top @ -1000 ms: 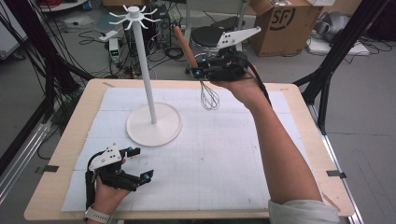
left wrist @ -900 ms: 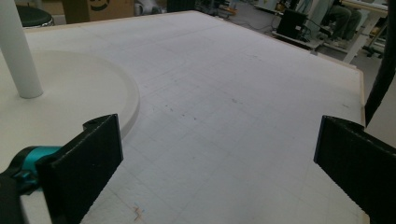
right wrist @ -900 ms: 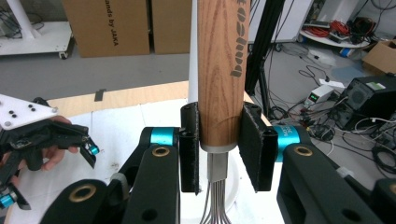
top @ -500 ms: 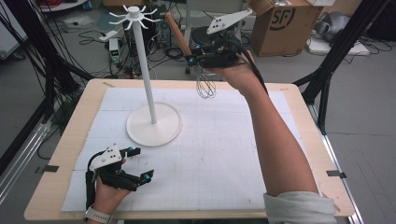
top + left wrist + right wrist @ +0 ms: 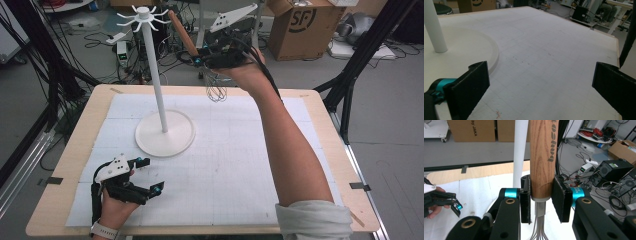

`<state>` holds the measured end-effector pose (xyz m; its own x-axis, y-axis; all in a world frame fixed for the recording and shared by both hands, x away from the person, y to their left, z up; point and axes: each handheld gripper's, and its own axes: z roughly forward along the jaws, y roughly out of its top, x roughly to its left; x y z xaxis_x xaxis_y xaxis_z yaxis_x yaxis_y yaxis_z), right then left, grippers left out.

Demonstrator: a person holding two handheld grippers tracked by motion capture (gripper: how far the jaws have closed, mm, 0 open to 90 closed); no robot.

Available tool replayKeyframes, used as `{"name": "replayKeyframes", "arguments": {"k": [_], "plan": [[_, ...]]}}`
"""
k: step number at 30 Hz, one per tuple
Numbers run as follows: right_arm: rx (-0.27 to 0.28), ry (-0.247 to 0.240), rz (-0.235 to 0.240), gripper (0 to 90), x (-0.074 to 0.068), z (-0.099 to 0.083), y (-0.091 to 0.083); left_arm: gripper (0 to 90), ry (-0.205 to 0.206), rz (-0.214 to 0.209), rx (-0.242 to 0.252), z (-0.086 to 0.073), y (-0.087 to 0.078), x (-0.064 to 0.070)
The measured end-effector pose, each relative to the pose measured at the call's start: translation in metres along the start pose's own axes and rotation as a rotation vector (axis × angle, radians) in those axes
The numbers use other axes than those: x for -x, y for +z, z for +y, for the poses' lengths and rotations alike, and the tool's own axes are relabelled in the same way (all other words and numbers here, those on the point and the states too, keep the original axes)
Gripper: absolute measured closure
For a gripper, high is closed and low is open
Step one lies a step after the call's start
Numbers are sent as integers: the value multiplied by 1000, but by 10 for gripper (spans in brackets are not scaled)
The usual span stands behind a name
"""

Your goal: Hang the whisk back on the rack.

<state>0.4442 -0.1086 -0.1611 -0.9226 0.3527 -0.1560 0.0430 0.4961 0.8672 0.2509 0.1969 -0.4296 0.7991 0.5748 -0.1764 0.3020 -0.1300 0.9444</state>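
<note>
Right gripper clamped the whisk handle at the stand's one o'clock; left gripper gaped wide.

A stand sits on the mat on the table, left of the middle and toward the far side. The right gripper is up in the air over the far edge, just right of the stand's pole. It holds a whisk by its handle, wires hanging down. The left gripper rests at the near left corner, near side of the stand. A box stands on the floor far behind the table.
</note>
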Motion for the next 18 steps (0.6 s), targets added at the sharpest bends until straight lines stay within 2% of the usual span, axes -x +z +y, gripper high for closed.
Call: {"name": "replayKeyframes", "arguments": {"k": [18], "plan": [[-25, 22, -18, 707, 6, 1, 12, 17, -7, -1, 6, 0, -1, 0]]}}
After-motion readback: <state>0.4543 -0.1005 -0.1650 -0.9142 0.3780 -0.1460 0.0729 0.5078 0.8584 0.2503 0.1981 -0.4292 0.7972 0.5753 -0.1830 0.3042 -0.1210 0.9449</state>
